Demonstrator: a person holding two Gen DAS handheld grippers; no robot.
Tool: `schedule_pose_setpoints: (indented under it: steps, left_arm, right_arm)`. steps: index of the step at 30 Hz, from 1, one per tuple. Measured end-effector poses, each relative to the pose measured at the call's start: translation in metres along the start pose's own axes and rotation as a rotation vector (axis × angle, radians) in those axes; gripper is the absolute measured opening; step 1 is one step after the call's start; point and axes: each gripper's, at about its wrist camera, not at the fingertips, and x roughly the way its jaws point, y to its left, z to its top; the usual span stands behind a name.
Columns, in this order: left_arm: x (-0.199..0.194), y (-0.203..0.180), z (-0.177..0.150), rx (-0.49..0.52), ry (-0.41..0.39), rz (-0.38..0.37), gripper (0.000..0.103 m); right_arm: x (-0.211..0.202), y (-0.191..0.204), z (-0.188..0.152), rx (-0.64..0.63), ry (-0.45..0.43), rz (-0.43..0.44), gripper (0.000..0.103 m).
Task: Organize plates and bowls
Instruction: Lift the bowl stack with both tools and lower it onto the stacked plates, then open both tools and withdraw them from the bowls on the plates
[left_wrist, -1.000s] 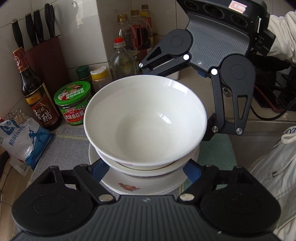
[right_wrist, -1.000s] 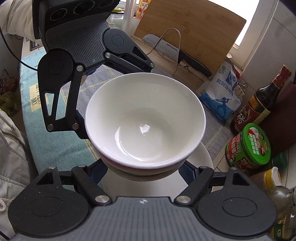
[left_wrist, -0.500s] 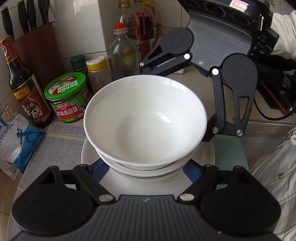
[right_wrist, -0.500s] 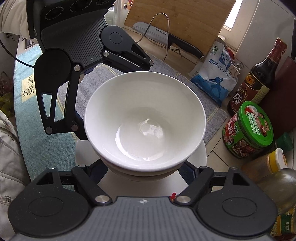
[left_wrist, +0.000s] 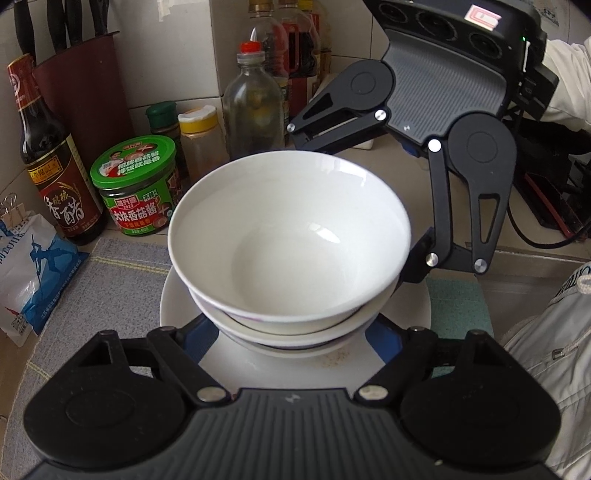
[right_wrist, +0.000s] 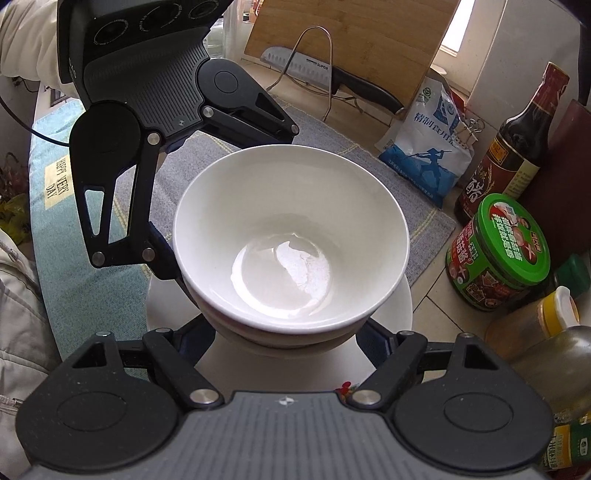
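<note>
**Bowl stack over plate, both grippers on it**

Progress, as I judge it: stacking mostly done. At least three white bowls (left_wrist: 290, 236) sit nested, and the stack is directly above a white plate (left_wrist: 177, 302). Can't tell whether it rests on the plate or hangs just over it. Left to do: let go, back off. No other loose dishes in view.

Left gripper (left_wrist: 290, 334): spread wide, one finger each side of the lower bowls, apparently clamping them; contact hidden under the rims. Right gripper (right_wrist: 286, 334): same from the opposite side.

Surface, left to right in the left view: salt bag (left_wrist: 29, 266), dark vinegar bottle (left_wrist: 55, 184), green-lidded jar (left_wrist: 135, 184), spice shakers, clear oil bottle (left_wrist: 255, 99). Plate lies on a grey cloth (left_wrist: 110, 280) over the worktop (right_wrist: 439, 295), teal mat (right_wrist: 70, 280) alongside. Tiled wall, knife block back left. Right view adds a cutting board (right_wrist: 354, 48) and a cleaver on a wire rack.
</note>
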Motion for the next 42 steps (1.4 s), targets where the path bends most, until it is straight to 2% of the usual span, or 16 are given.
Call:
schedule_pose_setpoints:
  steps: [3,5,9,12,14,15,17,21,25,27,32,35,42]
  left_arm:
    - [-0.004,-0.003,-0.002,0.001,-0.018,0.023,0.087]
    - [-0.011,-0.006,-0.005,0.002,-0.036,0.048,0.095]
    - [-0.031,-0.009,-0.014,-0.018,-0.074,0.112,0.096]
    - [-0.062,-0.013,-0.021,-0.03,-0.154,0.188,0.096]
    - [-0.089,-0.018,-0.024,-0.037,-0.236,0.268,0.103]
    - [-0.106,-0.021,-0.027,-0.037,-0.293,0.308,0.103]
    - [-0.127,-0.025,-0.03,-0.047,-0.337,0.355,0.103]
    - [-0.147,-0.031,-0.041,-0.114,-0.378,0.354,0.103]
    - [-0.156,-0.046,-0.056,-0.224,-0.414,0.416,0.103]
    - [-0.16,-0.055,-0.061,-0.261,-0.414,0.445,0.103]
    - [-0.173,-0.074,-0.067,-0.318,-0.356,0.472,0.103]
    - [-0.182,-0.082,-0.069,-0.362,-0.334,0.494,0.103]
    - [-0.195,-0.085,-0.071,-0.446,-0.285,0.495,0.103]
  right_arm:
    - [-0.003,0.001,0.0,0.024,-0.019,0.007,0.098]
    - [-0.005,0.005,0.001,0.028,-0.02,-0.01,0.103]
    - [-0.013,0.02,0.005,0.052,-0.02,-0.068,0.103]
    - [-0.026,0.037,0.011,0.084,-0.024,-0.147,0.103]
    - [-0.035,0.049,0.017,0.112,-0.019,-0.223,0.103]
    - [-0.041,0.056,0.02,0.127,-0.017,-0.253,0.103]
    - [-0.051,0.068,0.025,0.162,-0.015,-0.313,0.103]
    - [-0.069,0.094,0.034,0.309,-0.075,-0.443,0.103]
    - [-0.073,0.124,0.04,0.519,-0.14,-0.543,0.103]
    - [-0.07,0.138,0.043,0.62,-0.154,-0.594,0.103]
    - [-0.071,0.167,0.042,0.871,-0.163,-0.678,0.103]
    - [-0.076,0.186,0.041,0.944,-0.169,-0.717,0.103]
    - [-0.087,0.213,0.044,0.997,-0.165,-0.796,0.103]
